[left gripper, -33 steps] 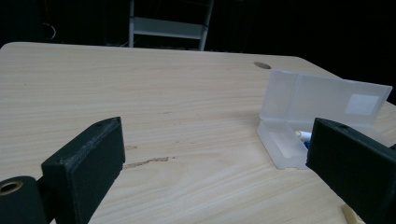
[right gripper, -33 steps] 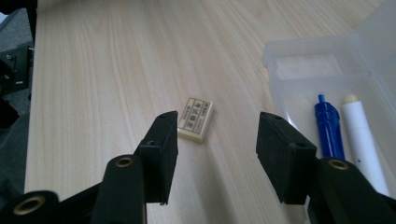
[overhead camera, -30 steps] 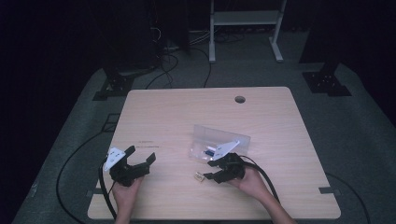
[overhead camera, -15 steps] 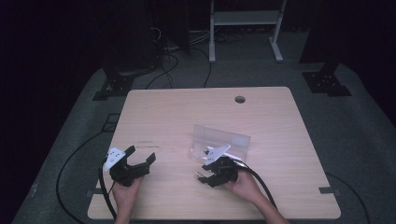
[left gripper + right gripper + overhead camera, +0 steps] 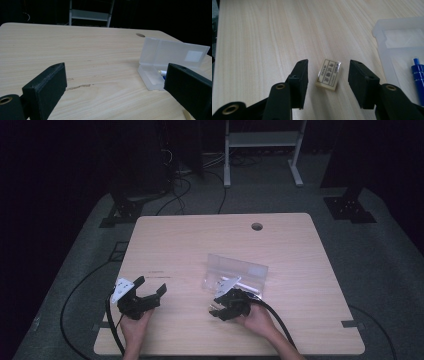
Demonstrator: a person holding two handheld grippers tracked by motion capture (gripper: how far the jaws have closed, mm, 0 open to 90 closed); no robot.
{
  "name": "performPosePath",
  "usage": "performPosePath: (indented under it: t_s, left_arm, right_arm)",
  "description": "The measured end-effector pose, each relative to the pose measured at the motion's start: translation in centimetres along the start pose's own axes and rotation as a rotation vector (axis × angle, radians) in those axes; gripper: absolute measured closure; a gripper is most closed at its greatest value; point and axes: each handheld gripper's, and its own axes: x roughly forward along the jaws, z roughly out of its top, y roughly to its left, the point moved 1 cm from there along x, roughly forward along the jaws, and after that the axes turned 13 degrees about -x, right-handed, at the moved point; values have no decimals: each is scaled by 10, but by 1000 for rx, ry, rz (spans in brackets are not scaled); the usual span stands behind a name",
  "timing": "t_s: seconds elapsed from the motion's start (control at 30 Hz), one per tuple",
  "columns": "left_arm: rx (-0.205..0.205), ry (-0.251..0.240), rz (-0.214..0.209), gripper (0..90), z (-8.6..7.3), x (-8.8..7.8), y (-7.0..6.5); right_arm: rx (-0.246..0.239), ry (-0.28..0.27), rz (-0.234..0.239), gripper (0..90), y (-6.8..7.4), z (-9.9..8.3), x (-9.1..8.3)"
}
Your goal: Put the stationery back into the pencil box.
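table: pale wood-grain top, smooth, matt
eraser: cream rubbery block under a glossy printed wrapper
case: frosted, translucent plastic, smooth
pen: glossy blue plastic
right gripper: matt black plastic jaw faces

A pale wooden bench with rounded corners and a round cable hole near its far edge stands on grey carpet. Beyond it the room is dark. A white metal frame stands at the back, black stand bases flank the bench, and loose cables cross the floor.
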Motion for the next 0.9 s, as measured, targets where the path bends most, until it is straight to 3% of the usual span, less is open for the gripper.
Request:
performPosePath:
  t_s: [0.9]
  left_arm:
    - [1,-4,0,34,1,-1,0]
  right_arm:
    - [14,26,-10,551,2,1,12]
